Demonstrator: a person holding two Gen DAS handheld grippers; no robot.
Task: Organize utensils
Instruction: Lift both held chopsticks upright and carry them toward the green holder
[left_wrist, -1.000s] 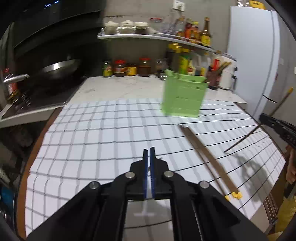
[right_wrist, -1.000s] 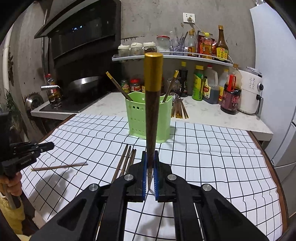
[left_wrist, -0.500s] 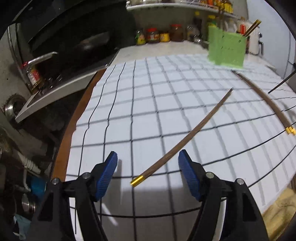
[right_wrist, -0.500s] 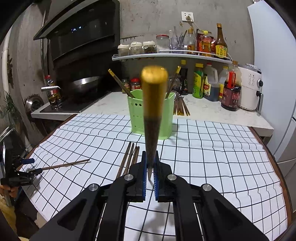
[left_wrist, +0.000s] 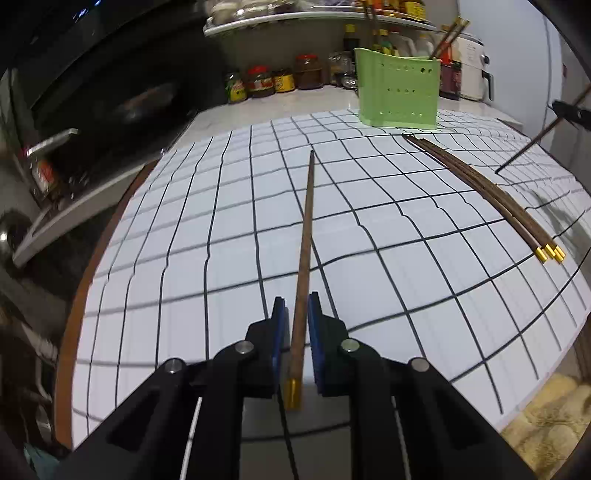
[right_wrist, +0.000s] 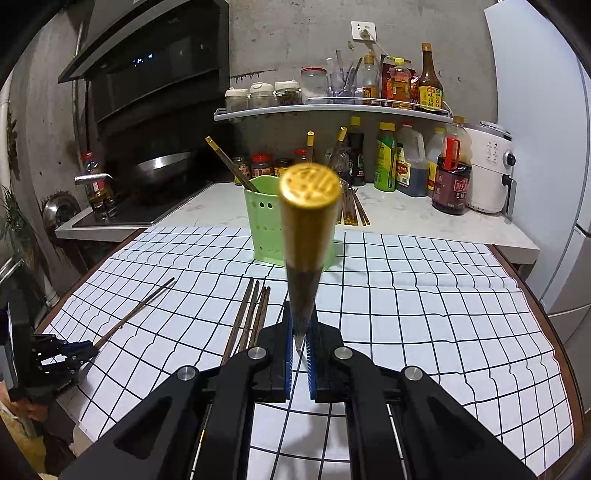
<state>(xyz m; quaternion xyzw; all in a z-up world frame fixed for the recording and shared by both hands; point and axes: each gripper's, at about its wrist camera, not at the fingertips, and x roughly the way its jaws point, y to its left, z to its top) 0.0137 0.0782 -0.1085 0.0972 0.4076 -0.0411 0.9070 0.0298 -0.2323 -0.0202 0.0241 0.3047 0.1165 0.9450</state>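
Observation:
My left gripper (left_wrist: 296, 314) is closed around a brown chopstick (left_wrist: 304, 251) with a gold end; the stick lies along the checked cloth, pointing away. The pads sit right beside the stick. My right gripper (right_wrist: 299, 332) is shut on another chopstick (right_wrist: 308, 229), held by its thin tip with the gold end tilted towards the camera. The green utensil holder (right_wrist: 275, 229) stands at the cloth's far edge with several chopsticks in it; it also shows in the left wrist view (left_wrist: 397, 92). A bundle of chopsticks (right_wrist: 251, 317) lies on the cloth; it also shows in the left wrist view (left_wrist: 480, 188).
A white checked cloth (right_wrist: 424, 295) covers the table. Behind it a counter holds sauce bottles (right_wrist: 450, 173), jars, loose chopsticks (right_wrist: 352, 210) and a white appliance (right_wrist: 487, 170). A stove with a wok (right_wrist: 159, 170) is at the left. A fridge (right_wrist: 546, 147) stands at the right.
My left gripper has moved onto the lone chopstick and closed from wide open around it. My right gripper has tilted its chopstick's gold end further towards the camera.

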